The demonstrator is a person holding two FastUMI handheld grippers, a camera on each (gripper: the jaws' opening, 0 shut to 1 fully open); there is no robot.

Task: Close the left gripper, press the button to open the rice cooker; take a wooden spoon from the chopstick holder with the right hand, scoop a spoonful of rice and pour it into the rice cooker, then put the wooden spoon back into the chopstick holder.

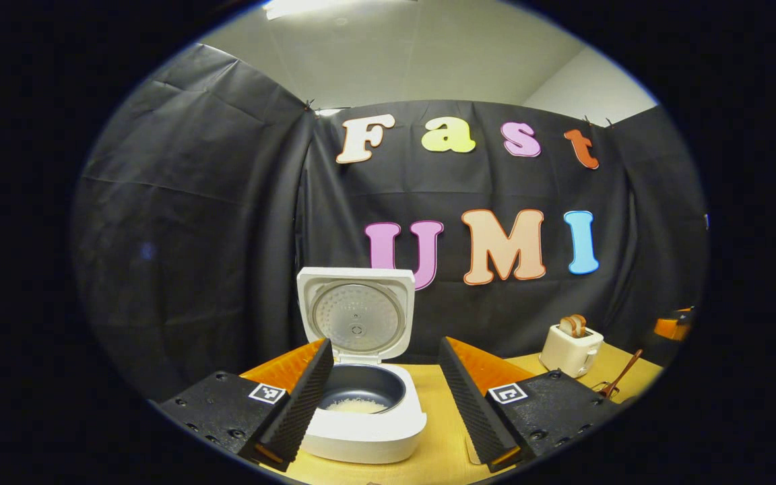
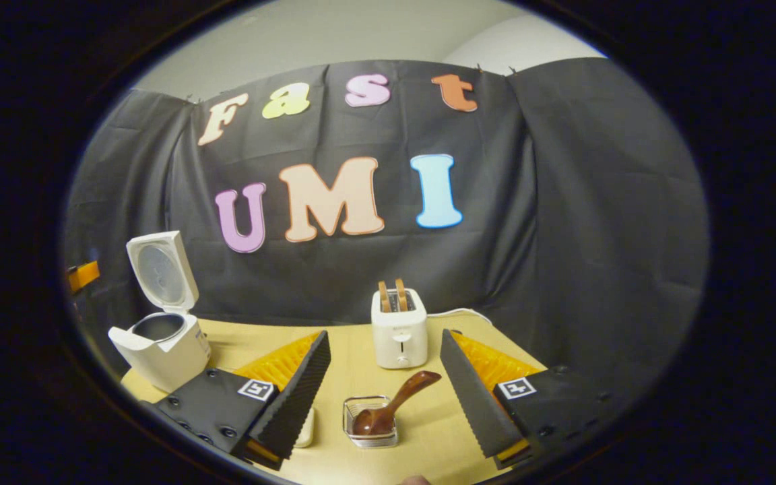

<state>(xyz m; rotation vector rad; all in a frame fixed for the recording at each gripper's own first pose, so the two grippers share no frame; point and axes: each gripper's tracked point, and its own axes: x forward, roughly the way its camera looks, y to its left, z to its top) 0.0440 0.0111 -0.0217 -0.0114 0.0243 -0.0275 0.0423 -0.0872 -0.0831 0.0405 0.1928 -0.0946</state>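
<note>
Rice cooker (image 1: 361,397) lid is up and there's rice in the pot, so button press + scoop look done. Left gripper (image 1: 381,397) hangs released, jaws wide apart w/ the cooker between them at 12 o'clock. Right gripper (image 2: 384,397) also released, holding nothing. Wooden spoon (image 2: 391,407) sits bowl-down in the wire holder (image 2: 369,423) at 12 o'clock of the right gripper view, handle leaning toward 1 o'clock (looks put back, so I'd judge the task basically finished). Toaster (image 2: 399,328) w/ bread stands just behind the holder; cooker at 9 o'clock there. Nothing obvious left but pulling both hands clear of the table (image 2: 361,367)
</note>
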